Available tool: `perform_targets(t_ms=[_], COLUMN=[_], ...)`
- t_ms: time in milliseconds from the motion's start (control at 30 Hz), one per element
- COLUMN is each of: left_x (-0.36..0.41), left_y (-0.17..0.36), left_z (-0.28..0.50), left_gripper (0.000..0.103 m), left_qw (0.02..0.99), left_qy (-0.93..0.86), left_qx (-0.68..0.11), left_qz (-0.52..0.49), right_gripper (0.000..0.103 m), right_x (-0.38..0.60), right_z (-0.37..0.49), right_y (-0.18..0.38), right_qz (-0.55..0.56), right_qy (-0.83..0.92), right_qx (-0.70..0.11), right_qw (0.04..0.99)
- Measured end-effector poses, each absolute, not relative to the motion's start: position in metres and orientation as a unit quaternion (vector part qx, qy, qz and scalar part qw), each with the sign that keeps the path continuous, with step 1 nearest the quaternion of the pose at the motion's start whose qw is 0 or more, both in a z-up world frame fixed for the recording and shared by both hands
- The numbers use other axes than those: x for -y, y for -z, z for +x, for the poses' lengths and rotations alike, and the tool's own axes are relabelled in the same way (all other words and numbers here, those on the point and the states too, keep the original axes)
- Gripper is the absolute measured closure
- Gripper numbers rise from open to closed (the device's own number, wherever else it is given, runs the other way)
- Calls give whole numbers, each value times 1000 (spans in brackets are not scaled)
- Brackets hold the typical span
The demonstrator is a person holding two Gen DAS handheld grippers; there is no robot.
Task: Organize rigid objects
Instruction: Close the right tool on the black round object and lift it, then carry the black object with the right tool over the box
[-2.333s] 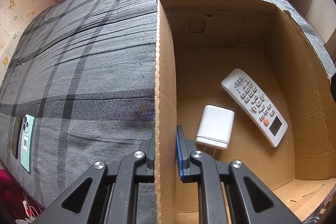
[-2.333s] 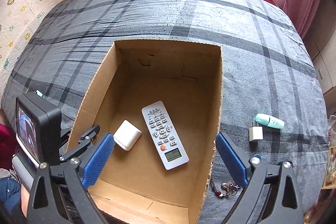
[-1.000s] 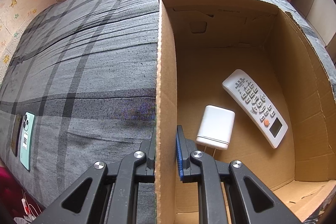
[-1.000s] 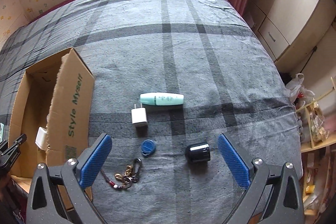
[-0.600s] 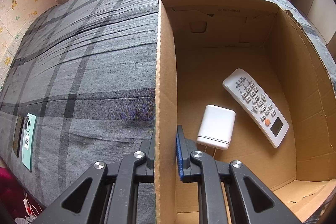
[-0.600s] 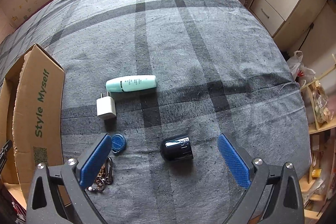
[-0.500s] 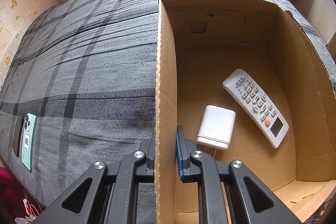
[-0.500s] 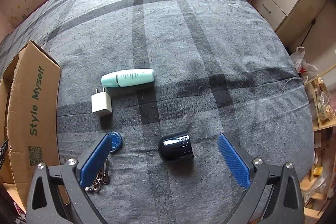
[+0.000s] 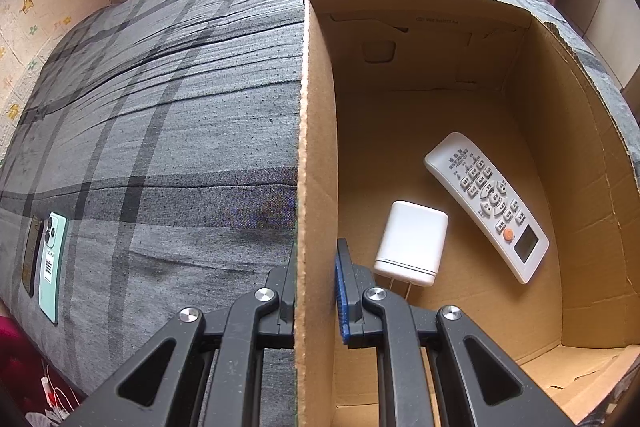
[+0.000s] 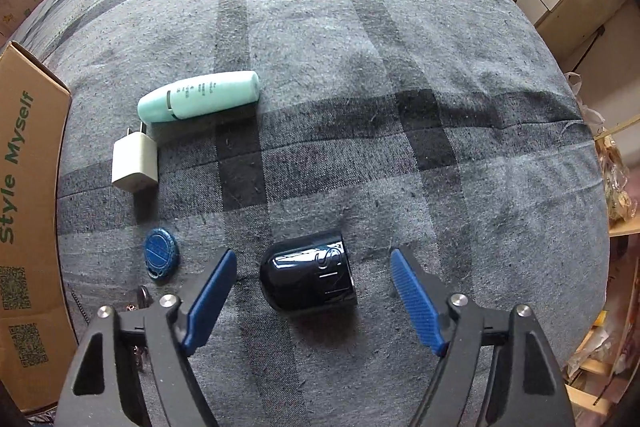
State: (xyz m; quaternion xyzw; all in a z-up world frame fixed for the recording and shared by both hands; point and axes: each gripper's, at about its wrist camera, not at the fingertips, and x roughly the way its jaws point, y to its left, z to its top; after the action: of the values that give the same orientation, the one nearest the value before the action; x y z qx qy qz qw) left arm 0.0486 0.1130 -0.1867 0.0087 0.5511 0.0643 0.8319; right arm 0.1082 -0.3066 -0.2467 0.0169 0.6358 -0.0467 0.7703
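Glossy black domed cap [image 10: 308, 277] lies on its side on the grey plaid bed [image 10: 360, 67], directly between the blue pads of the right hand-held gripper [image 10: 312, 291]. Long axis runs pad to pad, flat end toward the right pad. Jaws apart, have just been closing, w/ gaps both sides, nothing touching yet. Right hand is clearly nearer. Left hand-held gripper [image 9: 316, 291] is clamped on the wall of the brown cardboard box [image 9: 316, 147], steadying it. Left of the right gripper: blue round tag [image 10: 161, 251], white plug adapter [image 10: 135, 163], mint tube [image 10: 198, 97].
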Motion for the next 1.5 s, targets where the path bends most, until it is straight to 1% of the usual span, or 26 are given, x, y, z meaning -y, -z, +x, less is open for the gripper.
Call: perform_targets(t_ms=[67,100,467,1133,1500], left_x=[-113,-113,-115,-116,-116], left_y=[187,187,186,186,187], left_z=[49,49,48,48,48], left_gripper=[87,87,87,87,87], left_qw=[832,832,832,833,833], left_qy=[-64,-64,-64,-62,-60], left_qx=[-551,-551,-550,-550,-550], left_qz=[8,8,5,5,4], right_gripper=[41,55,56,56,56], right_x=[307,307,305,262,225], right_z=[107,106,102,107,114], right_y=[248,248,233,152,120], right_qz=[21,23,32,0,-21], right_qy=[42,40,41,11,-22], right_qx=[-637,-637,-631,-595,-575], right_qw=[769,769,774,804,817])
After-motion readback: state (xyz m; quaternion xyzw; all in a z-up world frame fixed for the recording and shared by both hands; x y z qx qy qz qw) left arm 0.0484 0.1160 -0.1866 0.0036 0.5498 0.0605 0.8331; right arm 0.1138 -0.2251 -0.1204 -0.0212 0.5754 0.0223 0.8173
